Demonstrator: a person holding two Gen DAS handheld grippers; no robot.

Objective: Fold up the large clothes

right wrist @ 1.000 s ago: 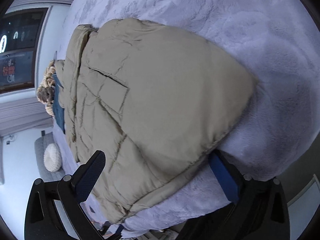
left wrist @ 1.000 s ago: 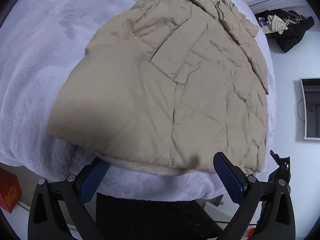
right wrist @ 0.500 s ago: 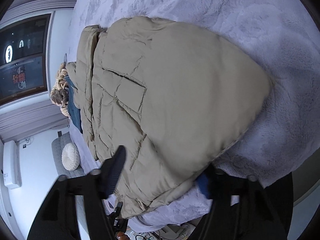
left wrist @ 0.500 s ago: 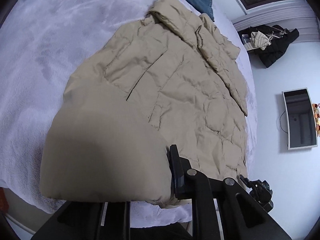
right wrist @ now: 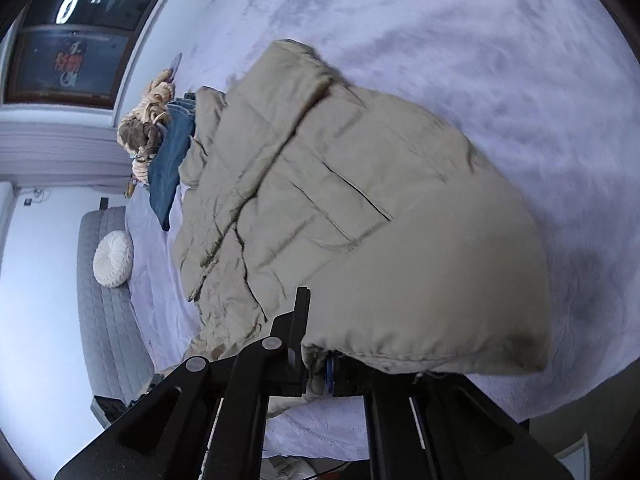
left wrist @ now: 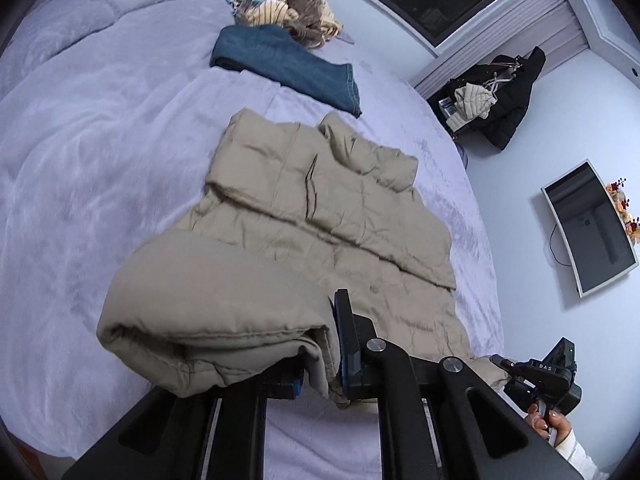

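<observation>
Since a second ago both claws have come off the near edge of the bed and lifted the jacket's bottom hem with them, so the far end of the room now shows above the garment. The left claw (left wrist: pixel 320 364) was wide open then; its jaws have just been closing and now pinch the hem of the beige puffer jacket (left wrist: pixel 320 216), a roll of fabric bulging out to the left of the fingers. The right claw (right wrist: pixel 318 368) has just been closing too and is clamped on the hem at the other corner, the cloth draped over its right finger and hiding it. The jacket lies lengthwise on the lavender bed cover (left wrist: pixel 80 184), collar at the far end, near end raised off the cover between the two claws. Beyond the collar lies a folded pair of blue jeans (left wrist: pixel 288 68), and past that a heap of tan and brown clothes (left wrist: pixel 292 8). A white round cushion (right wrist: pixel 113 253) sits at the head of the bed. On the wall to the right hangs a dark screen (left wrist: pixel 588 228), with black clothing (left wrist: pixel 508 100) piled near it. A hand (left wrist: pixel 552 424) in a white sleeve grips the right claw's handle at the lower right of the left wrist view.
</observation>
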